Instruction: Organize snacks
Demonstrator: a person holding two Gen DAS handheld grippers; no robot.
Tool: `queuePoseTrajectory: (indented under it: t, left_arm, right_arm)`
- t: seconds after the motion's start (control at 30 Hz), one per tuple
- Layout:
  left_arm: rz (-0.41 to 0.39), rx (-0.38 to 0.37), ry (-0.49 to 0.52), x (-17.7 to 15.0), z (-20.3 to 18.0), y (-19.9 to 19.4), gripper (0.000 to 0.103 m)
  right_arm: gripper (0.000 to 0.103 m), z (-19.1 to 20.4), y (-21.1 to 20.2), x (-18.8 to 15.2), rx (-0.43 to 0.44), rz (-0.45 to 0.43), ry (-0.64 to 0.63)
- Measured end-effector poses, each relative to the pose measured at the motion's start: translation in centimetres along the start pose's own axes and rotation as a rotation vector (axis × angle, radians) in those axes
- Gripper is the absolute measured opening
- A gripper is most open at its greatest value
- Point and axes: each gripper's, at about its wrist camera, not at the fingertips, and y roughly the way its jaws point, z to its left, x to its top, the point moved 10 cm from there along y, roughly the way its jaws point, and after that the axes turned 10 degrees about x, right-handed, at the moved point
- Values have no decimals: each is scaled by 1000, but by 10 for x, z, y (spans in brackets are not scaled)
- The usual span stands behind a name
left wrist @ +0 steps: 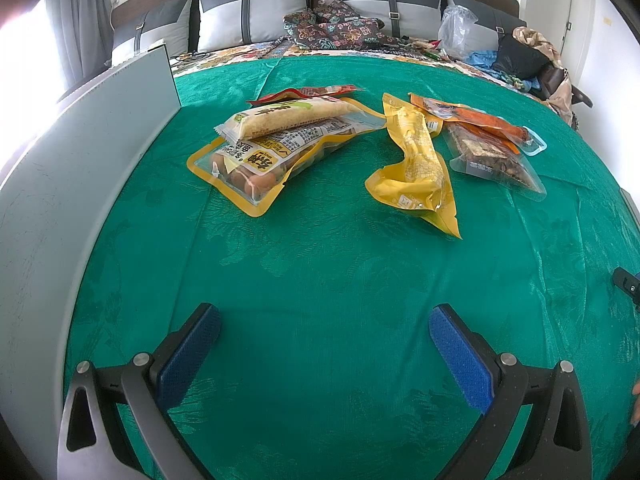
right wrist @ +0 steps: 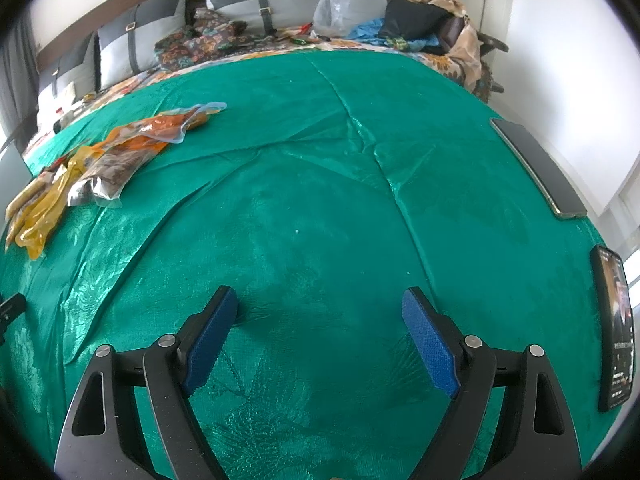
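Observation:
Several snack packets lie on a green cloth (left wrist: 320, 264). In the left wrist view a pale rice-bar packet (left wrist: 288, 114) rests on a yellow-rimmed sausage pouch (left wrist: 256, 168), with a red packet (left wrist: 316, 91) behind. To the right lie a crumpled yellow pouch (left wrist: 416, 168), a clear pouch of dark snack (left wrist: 492, 156) and an orange packet (left wrist: 476, 118). My left gripper (left wrist: 324, 324) is open and empty, well short of the packets. My right gripper (right wrist: 320, 308) is open and empty over bare cloth (right wrist: 320, 184). The same packets show at its far left: the yellow pouch (right wrist: 40, 208) and the orange packet (right wrist: 156, 128).
A pale grey box wall (left wrist: 84, 152) stands along the left. Two phones (right wrist: 536, 164) (right wrist: 614, 332) lie at the cloth's right edge. Pillows (left wrist: 256, 8), folded clothes (left wrist: 336, 28) and a plastic bag (left wrist: 456, 28) lie at the back.

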Motion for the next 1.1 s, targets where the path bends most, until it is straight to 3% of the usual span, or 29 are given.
queuePoseTrajectory:
  t: [0.3, 0.53, 0.7, 0.83, 0.93, 1.03, 1.1]
  left_arm:
    - [5, -8, 15, -2, 0, -2, 103]
    - [76, -65, 63, -5, 20, -9, 102]
    - [-10, -32, 104, 64, 47, -17, 100]
    - [-15, -55, 184, 120, 41, -2, 95]
    - [23, -43, 276, 141, 25, 30, 95]
    - [96, -49, 317, 141, 11, 59, 94]
    - [131, -113, 310, 135, 6, 63, 57]
  right_arm:
    - [87, 0, 0, 0, 0, 0, 0]
    - [87, 0, -1, 0, 0, 0, 0]
    - [88, -1, 0, -1, 1, 1, 0]
    - [89, 0, -1, 0, 1, 1, 0]
    - [89, 0, -1, 0, 1, 1, 0]
    - [89, -1, -1, -1, 1, 1, 0]
    - [89, 0, -1, 0, 1, 1, 0]
